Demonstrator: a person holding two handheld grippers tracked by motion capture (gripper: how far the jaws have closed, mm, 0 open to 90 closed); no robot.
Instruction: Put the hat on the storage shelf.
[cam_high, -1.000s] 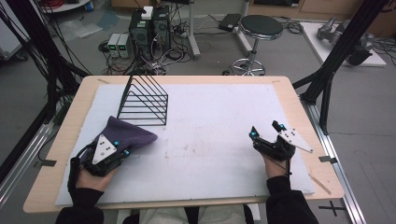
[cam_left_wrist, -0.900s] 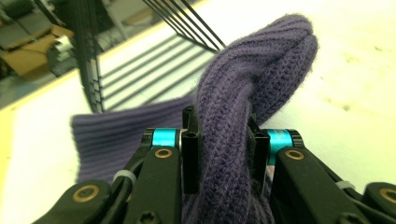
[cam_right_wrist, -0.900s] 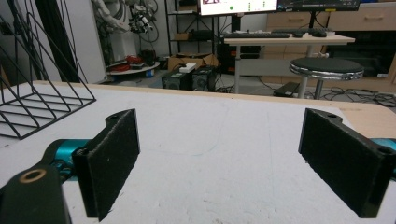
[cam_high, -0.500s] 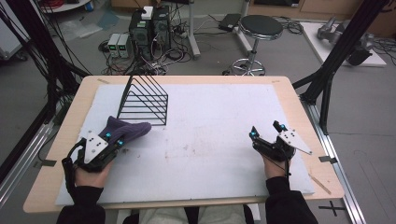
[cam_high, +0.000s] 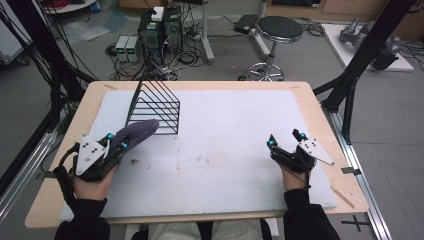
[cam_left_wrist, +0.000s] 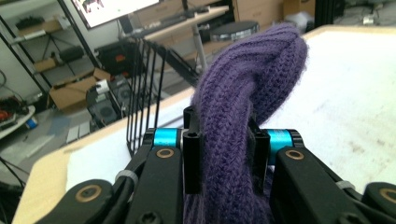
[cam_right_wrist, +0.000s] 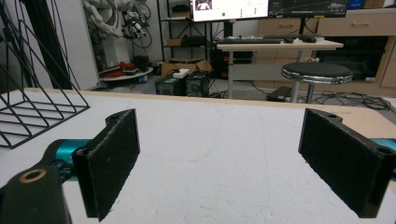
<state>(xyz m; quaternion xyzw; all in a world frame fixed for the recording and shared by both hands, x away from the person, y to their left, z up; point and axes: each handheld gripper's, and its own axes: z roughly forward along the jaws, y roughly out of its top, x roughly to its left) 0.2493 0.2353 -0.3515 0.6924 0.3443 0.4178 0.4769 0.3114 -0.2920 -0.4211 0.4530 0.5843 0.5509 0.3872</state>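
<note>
The left gripper (cam_high: 116, 148) pinches a purple ribbed knitted cloth (cam_high: 136, 133) just in front of the black wire rack (cam_high: 155, 106); I'd lift clear of its wires, while the right gripper (cam_high: 285, 148) gapes empty, well right.

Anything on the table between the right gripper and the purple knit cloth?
No. In the high view, bare white mat separates the right gripper from the purple knit cloth.
</note>
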